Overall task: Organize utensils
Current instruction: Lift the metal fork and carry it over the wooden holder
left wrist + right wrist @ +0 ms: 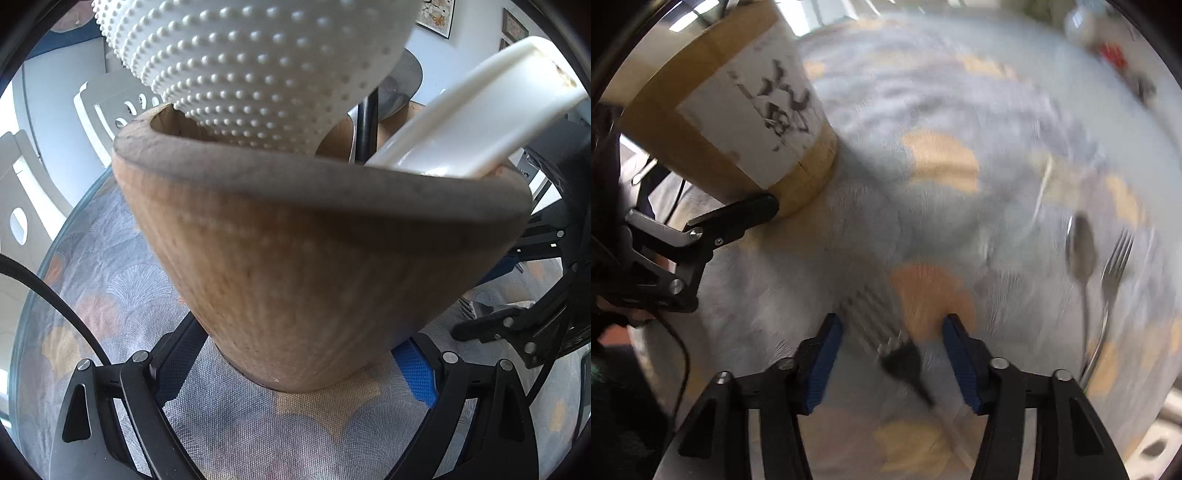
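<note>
A wooden utensil holder (295, 258) fills the left wrist view, and my left gripper (299, 369) is shut on its base, a blue pad (413, 365) pressed to its side. A white knobbed utensil (258, 62), a white flat handle (476, 110) and a black handle (369, 125) stand in it. In the right wrist view the same holder (738, 122) carries a white label, with a left finger (738, 218) at its foot. My right gripper (892, 325) points down, open, over a blurred fork (901, 358) lying between its fingers, untouched by the pads.
A spoon (1082, 251) and a second fork (1115, 258) lie side by side on the patterned tablecloth (942, 110) to the right. White chairs (107, 110) stand beyond the round table's edge. Small blurred objects (1108, 51) sit at the far right.
</note>
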